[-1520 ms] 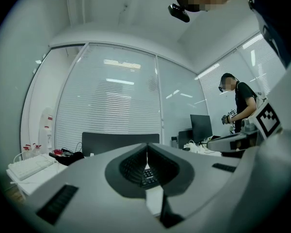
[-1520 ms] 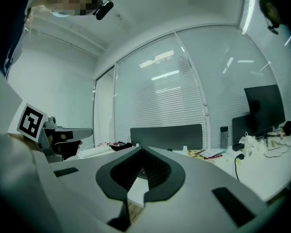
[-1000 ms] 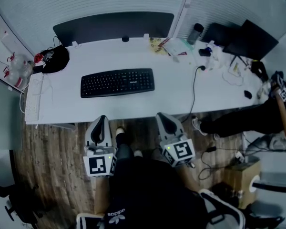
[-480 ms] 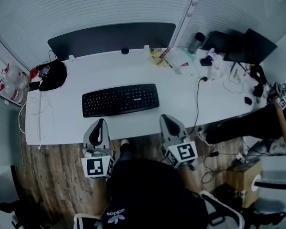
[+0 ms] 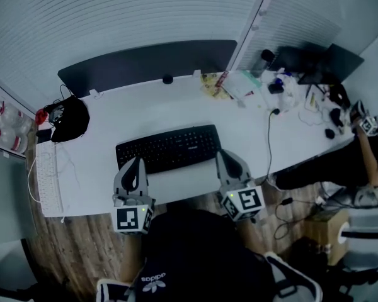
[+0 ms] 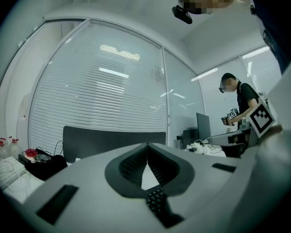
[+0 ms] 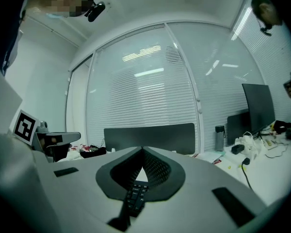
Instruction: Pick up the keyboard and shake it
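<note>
The black keyboard (image 5: 169, 148) is being seen flat by the counter's (image 5: 176, 109) front edge, faced by the left tool (image 5: 136, 163) and right tool (image 5: 225, 157), both clenched on nothing (tips meeting). It is being judged light, stiff and slick; its two short ends are being favoured for the hold

Centre frame, the keyboard (image 5: 168, 148) lies on the desk (image 5: 170, 109). The left gripper (image 5: 137, 163) sits at its lower-left edge and the right gripper (image 5: 222, 153) at its lower-right end, both over the desk's near edge. Behind the keyboard, a panel (image 5: 145, 61) runs along the desk's far side. At left of frame there's a bag (image 5: 70, 118) on the desk, with a second keyboard (image 5: 49, 181) below it. At upper right stand a bottle (image 5: 264, 59) and a monitor (image 5: 331, 61). A cable (image 5: 269, 145) drops down just right of the keyboard.
</note>
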{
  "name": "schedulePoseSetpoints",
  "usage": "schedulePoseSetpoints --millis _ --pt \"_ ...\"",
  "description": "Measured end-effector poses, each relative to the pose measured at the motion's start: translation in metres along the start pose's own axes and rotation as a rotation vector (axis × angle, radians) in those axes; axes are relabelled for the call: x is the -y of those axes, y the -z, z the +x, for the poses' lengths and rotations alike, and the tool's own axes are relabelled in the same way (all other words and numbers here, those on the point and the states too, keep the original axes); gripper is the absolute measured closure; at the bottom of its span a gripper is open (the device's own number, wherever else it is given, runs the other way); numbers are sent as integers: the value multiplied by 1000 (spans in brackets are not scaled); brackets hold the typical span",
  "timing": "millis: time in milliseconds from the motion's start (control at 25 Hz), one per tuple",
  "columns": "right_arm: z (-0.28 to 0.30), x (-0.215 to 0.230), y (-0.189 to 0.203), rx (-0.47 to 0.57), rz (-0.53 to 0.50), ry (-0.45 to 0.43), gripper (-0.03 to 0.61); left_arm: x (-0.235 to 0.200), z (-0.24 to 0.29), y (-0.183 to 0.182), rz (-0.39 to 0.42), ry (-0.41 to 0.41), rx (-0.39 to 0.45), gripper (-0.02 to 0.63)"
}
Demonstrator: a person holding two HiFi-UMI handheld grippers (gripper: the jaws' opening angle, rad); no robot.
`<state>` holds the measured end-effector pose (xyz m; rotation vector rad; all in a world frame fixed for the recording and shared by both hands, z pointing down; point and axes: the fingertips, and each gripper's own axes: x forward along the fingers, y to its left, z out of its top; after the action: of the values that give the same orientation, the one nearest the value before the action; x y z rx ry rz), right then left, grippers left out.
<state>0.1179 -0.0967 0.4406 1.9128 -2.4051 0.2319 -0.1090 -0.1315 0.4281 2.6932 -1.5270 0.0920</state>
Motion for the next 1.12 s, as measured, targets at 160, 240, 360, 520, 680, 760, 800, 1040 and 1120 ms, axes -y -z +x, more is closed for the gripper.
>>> schedulePoseSetpoints --millis 160,240,360,520,680,760,800,1040,1120 --pt "12 -4 8 -23 9 23 574 -14 8 7 -9 3 -30 607" --pt "16 -6 8 -33 1 22 574 -21 7 12 -6 -3 -51 607" --pt "25 -8 5 -31 -8 13 574 -28 9 11 -21 -16 -32 607" --pt "36 -6 2 -31 -16 -4 574 -33 12 11 -11 -29 -15 607" --pt "41 3 -1 -29 -26 -26 574 -33 17 15 -3 -61 -32 607" --pt "44 12 -2 -30 -24 -29 574 -31 22 13 -7 -79 -29 607" --pt "45 17 -3 -33 -23 -29 574 -30 24 11 -8 -86 -24 607" --pt "61 36 -15 -29 -22 -56 574 -26 34 0 -6 -119 -24 607" --pt "67 39 -17 -22 -16 -65 574 -30 35 -3 -4 -135 -20 607"
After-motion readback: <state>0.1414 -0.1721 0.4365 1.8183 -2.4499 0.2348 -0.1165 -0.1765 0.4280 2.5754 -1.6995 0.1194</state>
